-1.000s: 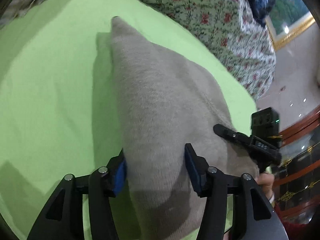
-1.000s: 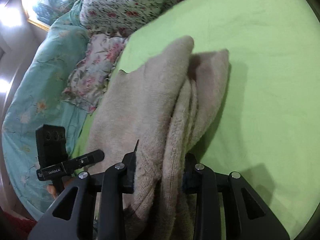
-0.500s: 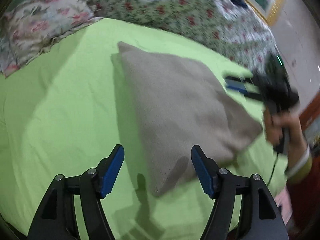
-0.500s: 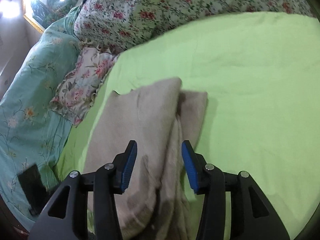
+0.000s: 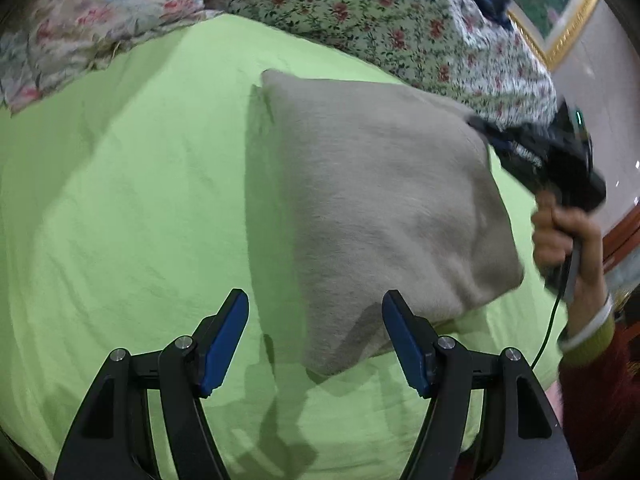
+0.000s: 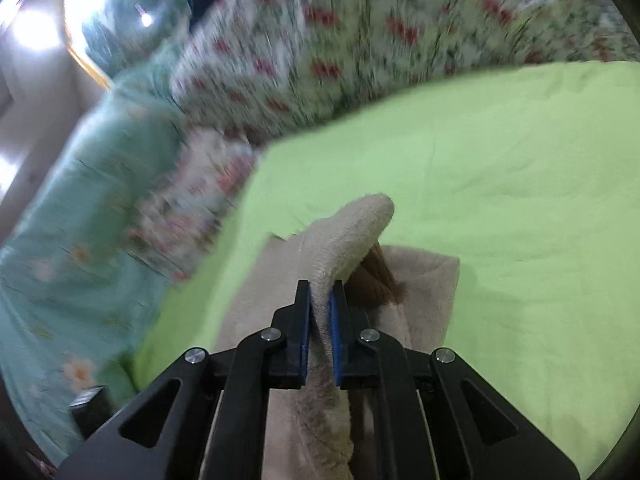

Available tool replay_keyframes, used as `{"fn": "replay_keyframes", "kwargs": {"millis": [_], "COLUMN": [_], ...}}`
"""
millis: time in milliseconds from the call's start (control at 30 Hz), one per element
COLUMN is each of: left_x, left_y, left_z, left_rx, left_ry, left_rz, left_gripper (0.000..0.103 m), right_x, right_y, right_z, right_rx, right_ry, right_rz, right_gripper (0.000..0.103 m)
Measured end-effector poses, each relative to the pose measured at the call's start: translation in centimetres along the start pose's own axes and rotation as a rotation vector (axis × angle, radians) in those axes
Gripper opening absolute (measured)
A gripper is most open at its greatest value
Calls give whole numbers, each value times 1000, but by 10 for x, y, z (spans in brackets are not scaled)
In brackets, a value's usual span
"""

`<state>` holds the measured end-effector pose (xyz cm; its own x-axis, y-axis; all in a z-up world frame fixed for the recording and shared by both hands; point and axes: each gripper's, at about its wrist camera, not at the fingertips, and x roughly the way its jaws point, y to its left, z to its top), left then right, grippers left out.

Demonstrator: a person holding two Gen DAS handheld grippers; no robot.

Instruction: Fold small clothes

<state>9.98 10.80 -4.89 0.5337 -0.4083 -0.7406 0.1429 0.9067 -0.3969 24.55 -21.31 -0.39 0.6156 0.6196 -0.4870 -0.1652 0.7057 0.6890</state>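
Observation:
A beige fleece garment (image 5: 384,204) lies folded on the green sheet (image 5: 132,208). My left gripper (image 5: 316,340) is open and empty, just in front of the garment's near corner. My right gripper (image 6: 320,316) is shut on a raised fold of the beige garment (image 6: 348,232) and lifts it off the layer below. In the left wrist view the right gripper (image 5: 536,152) sits at the garment's far right corner, held by a hand.
Floral bedding (image 5: 392,12) is piled behind the green sheet. A floral pillow (image 5: 80,24) lies at the back left. A teal quilt (image 6: 68,248) lies left of the sheet in the right wrist view. A gold picture frame (image 5: 560,24) hangs on the wall.
My left gripper let go of the garment and pulled back open. My right gripper closed on a fold of the garment and raised it.

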Motion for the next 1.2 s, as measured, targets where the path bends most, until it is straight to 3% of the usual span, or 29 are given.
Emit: {"fn": "replay_keyframes", "kwargs": {"millis": [267,400,533,667,900,967,1000,1033,1100,1133,1200], "left_x": [7,3,-1,4,29,35,38,40,40,41,42], "left_y": [0,-4,-8,-15,-33,-30,-30,-30,-32,-32,-31], "left_z": [-3,-11,-19,-28,-39,-36,-34,-31,-28,-28,-28], "left_rx": [-9,13,53,80,172,157,151,150,171,188,176], "left_ry": [26,30,18,20,29,30,24,13,-21,-25,-34], "left_rz": [15,33,51,40,95,114,134,156,216,255,279], "left_gripper": [70,70,70,70,70,69,68,68,50,46,37], "right_x": [48,38,1,-37,-44,-40,-39,-40,-50,-62,-79], "right_y": [-55,-55,-37,-17,-8,-8,-7,-6,-4,-5,-6], "right_z": [-27,-31,-45,-83,-140,-142,-141,-141,-134,-128,-122], "right_rx": [84,107,82,40,-4,3,5,7,23,53,74], "right_ry": [147,132,108,103,146,152,152,157,135,91,35], "right_rz": [-182,-186,-183,-150,-156,-148,-131,-117,-71,0,59], "right_gripper": [10,17,24,42,42,37,27,9,9,8,8]}}
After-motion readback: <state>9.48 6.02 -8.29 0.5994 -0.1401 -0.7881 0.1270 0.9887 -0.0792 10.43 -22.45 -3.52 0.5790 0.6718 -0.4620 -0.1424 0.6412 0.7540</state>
